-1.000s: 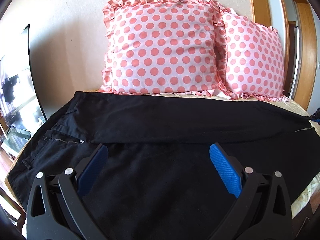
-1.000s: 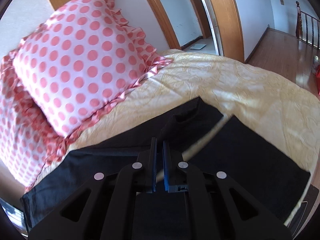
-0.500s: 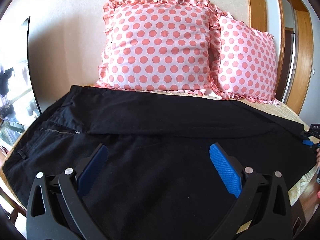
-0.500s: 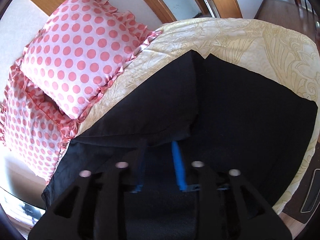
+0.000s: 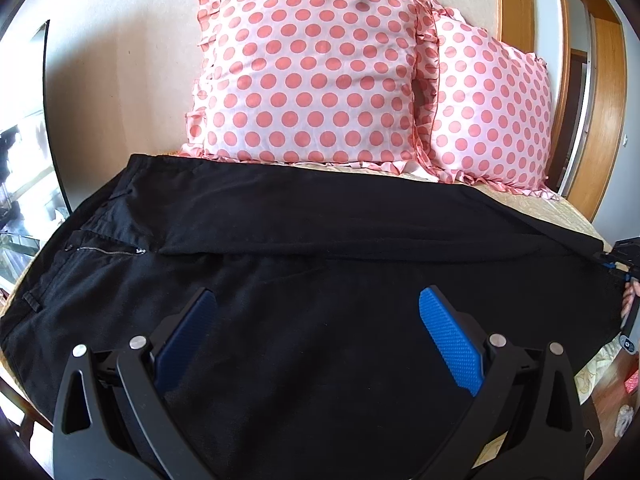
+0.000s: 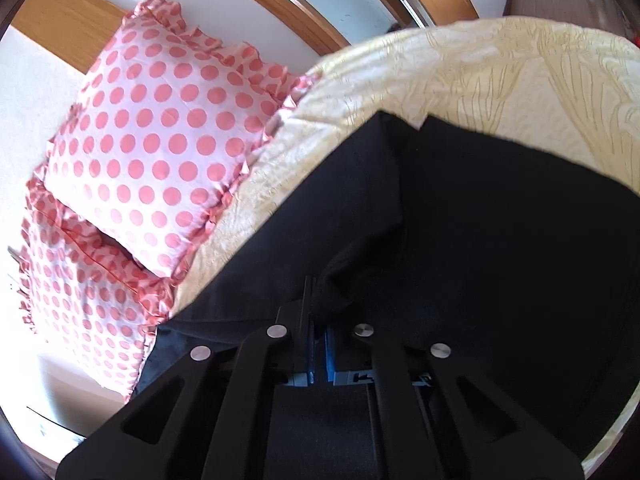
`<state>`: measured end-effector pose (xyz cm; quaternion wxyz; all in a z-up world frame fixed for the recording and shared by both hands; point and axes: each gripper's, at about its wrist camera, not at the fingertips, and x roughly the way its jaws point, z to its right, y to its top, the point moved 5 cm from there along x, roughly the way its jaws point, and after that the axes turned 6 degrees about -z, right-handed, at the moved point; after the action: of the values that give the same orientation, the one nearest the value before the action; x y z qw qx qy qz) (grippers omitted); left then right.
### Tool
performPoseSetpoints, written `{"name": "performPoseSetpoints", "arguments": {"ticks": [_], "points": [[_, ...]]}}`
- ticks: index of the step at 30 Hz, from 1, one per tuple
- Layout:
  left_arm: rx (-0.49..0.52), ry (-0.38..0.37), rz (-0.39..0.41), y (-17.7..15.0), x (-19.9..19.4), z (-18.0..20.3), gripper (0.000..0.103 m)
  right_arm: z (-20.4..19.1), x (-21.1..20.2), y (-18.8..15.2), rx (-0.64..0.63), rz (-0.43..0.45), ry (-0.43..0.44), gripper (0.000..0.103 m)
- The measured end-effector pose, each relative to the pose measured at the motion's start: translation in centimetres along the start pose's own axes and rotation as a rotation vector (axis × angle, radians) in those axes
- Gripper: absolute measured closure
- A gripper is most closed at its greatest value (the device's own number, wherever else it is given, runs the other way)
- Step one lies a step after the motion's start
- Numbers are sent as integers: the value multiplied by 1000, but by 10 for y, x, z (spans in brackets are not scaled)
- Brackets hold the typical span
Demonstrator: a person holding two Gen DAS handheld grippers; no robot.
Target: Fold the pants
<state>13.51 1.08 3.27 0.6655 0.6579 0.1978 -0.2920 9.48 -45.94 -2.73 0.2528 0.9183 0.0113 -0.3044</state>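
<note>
Black pants (image 5: 320, 240) lie spread across the bed, waistband and zipper (image 5: 108, 250) at the left, legs running right. The far leg lies partly over the near one. My left gripper (image 5: 316, 316) is open and empty, hovering above the near leg's middle. My right gripper (image 6: 318, 304) is shut on the edge of the far leg near the cuff end of the pants (image 6: 460, 220). It also shows at the right edge of the left wrist view (image 5: 624, 256).
Two pink polka-dot pillows (image 5: 320, 72) (image 5: 492, 108) lean on the wall behind the pants. The cream bedspread (image 6: 500, 76) extends past the cuffs. A wooden door frame (image 5: 608, 100) stands right; a dark-framed panel (image 5: 52, 112) stands left.
The right gripper opened half a second ago and has shut again on the leg's edge, now closer to the pants. The left gripper stays open and has risen slightly.
</note>
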Motion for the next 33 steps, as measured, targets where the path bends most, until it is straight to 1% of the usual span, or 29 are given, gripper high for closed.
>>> {"name": "performPoseSetpoints", "arguments": {"ticks": [2, 4, 6, 9, 12, 15, 18, 21, 22, 25, 27, 29, 30, 32, 33], "points": [[-6, 10, 5, 2, -2, -1, 2, -2, -25, 11, -47, 76, 2, 100], [-14, 11, 8, 3, -3, -1, 2, -1, -54, 18, -73, 138, 22, 100], [-10, 22, 13, 4, -4, -1, 2, 5, -81, 17, -80, 174, 54, 100], [4, 34, 27, 3, -8, 2, 2, 18, -105, 4, -97, 197, 39, 100], [6, 27, 40, 3, -13, 1, 2, 39, -111, -15, -73, 183, 15, 100], [12, 17, 56, 7, -19, -2, 2, 68, -100, -34, -12, 121, -12, 100], [24, 36, 87, 20, -29, -15, 2, 81, -86, -43, 5, 87, -33, 100], [11, 51, 74, 40, -26, -34, 2, 84, -84, -47, -6, 85, -42, 100], [-6, 41, 52, 52, -20, -46, 2, 83, -84, -46, -12, 87, -45, 100], [-65, 54, -22, 80, 1, -76, 2, 82, -83, -46, -27, 84, -45, 100], [-111, 49, -80, 99, 22, -93, 2, 82, -83, -45, -28, 81, -41, 100], [-173, 46, -149, 119, 50, -111, 2, 81, -83, -45, -32, 78, -40, 100], [-223, 43, -199, 132, 71, -122, 2, 81, -83, -45, -33, 76, -41, 100], [-295, 35, -263, 146, 104, -135, 3, 80, -83, -45, -39, 75, -46, 100], [-326, 44, -297, 152, 121, -142, 6, 80, -83, -44, -43, 75, -50, 100]]}}
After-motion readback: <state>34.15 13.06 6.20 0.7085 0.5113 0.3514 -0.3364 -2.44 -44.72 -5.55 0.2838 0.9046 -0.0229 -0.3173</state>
